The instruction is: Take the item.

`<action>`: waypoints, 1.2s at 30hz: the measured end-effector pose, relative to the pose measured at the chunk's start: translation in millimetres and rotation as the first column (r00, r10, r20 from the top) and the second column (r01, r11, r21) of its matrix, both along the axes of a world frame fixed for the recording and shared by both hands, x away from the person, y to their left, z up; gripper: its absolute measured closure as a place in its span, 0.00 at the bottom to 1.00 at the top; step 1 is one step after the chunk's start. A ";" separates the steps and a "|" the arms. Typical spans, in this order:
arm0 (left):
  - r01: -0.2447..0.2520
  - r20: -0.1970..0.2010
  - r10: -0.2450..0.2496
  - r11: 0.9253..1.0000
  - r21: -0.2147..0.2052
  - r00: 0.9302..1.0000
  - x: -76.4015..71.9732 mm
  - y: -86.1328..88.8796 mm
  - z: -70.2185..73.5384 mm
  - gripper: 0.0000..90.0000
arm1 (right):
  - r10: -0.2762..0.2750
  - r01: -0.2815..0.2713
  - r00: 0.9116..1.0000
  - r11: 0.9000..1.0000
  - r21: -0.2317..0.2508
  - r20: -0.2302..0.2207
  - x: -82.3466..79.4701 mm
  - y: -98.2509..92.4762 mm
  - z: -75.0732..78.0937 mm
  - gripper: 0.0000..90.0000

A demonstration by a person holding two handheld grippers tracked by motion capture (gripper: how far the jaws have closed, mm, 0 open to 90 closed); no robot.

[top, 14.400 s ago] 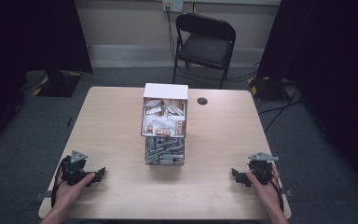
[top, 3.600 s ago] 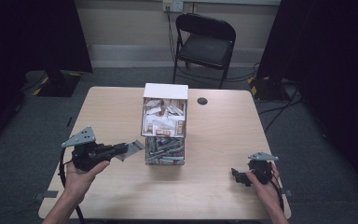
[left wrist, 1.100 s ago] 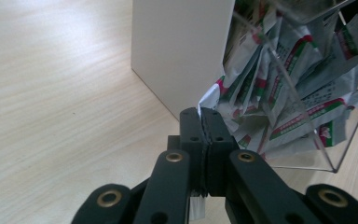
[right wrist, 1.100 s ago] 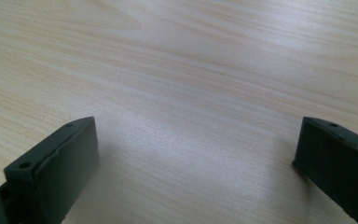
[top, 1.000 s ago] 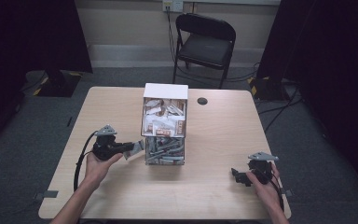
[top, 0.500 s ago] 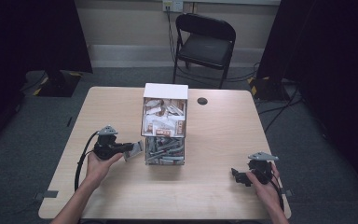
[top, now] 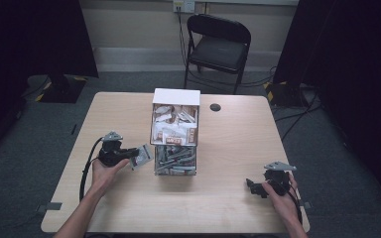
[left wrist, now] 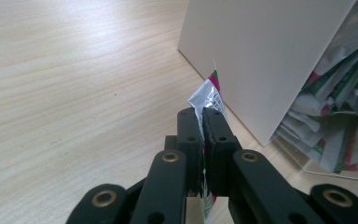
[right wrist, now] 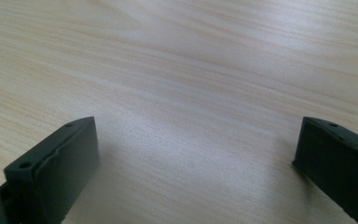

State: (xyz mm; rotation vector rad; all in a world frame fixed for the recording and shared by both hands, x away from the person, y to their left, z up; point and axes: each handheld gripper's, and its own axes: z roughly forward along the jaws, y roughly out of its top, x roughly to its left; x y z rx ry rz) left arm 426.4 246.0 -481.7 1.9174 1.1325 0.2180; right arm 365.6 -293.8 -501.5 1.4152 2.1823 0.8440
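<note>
Your left gripper (top: pixel 138 154) has its fingers (left wrist: pixel 189 135) pressed together on a small silver packet (top: pixel 142 156) with red and green print, pinching it by its lower part so the top edge sticks up past the fingertips. In the left gripper view the packet (left wrist: pixel 208 95) stands on edge just beside the pale side wall of the white box (left wrist: pixel 261 56); whether it touches that wall cannot be told. From above, you hold the packet just left of the clear bin (top: pixel 174 161) of packets that sits under the white box (top: pixel 175 117), in the middle of the bench (top: pixel 238 148), a little toward your edge. Your left hand (top: pixel 104 171) rests on the bench on its left half. Your right gripper (top: pixel 252 185) lies near the bench's right front corner, well apart from the boxes, with its fingers (right wrist: pixel 56 163) spread wide over bare wood and nothing between them.
</note>
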 end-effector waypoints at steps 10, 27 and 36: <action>-0.037 -0.006 0.037 0.999 0.010 0.999 7.0 0.3 -7.4 0.95 | 0.002 -0.002 1.000 1.000 0.001 0.000 0.1 0.0 0.0 0.00; -0.083 -0.011 0.083 0.997 0.006 0.996 13.0 5.3 -13.8 0.92 | 0.001 -0.001 1.000 1.000 0.001 -0.002 0.2 0.1 0.0 0.00; -0.106 -0.018 0.107 0.994 0.025 0.994 13.6 6.6 -15.2 0.86 | 0.002 -0.002 1.000 1.000 0.002 -0.002 0.2 0.1 0.0 0.00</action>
